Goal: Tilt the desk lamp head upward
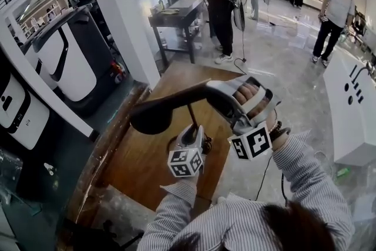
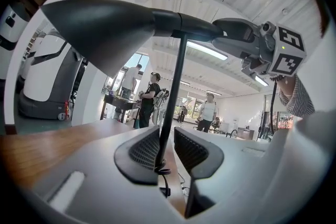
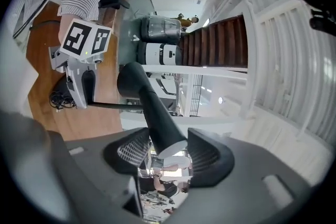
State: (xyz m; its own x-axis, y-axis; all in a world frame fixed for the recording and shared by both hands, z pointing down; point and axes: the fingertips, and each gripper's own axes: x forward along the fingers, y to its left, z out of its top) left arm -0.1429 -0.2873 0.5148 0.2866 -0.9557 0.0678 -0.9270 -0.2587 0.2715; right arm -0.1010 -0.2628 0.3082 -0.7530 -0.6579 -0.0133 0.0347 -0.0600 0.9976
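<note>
A black desk lamp stands on a wooden table. Its cone-shaped head lies about level, with the shade to the left. The thin stem drops from the head to the base. My left gripper is shut on this stem low down, the rod running up between its pads. My right gripper is shut on the narrow rear end of the lamp head, to the right of the stem. Part of the lamp base is hidden behind the left gripper.
A white pillar rises just beyond the table's far left corner. White-and-black machines stand at the left. A dark side table and several standing people are further back. A white counter is at the right.
</note>
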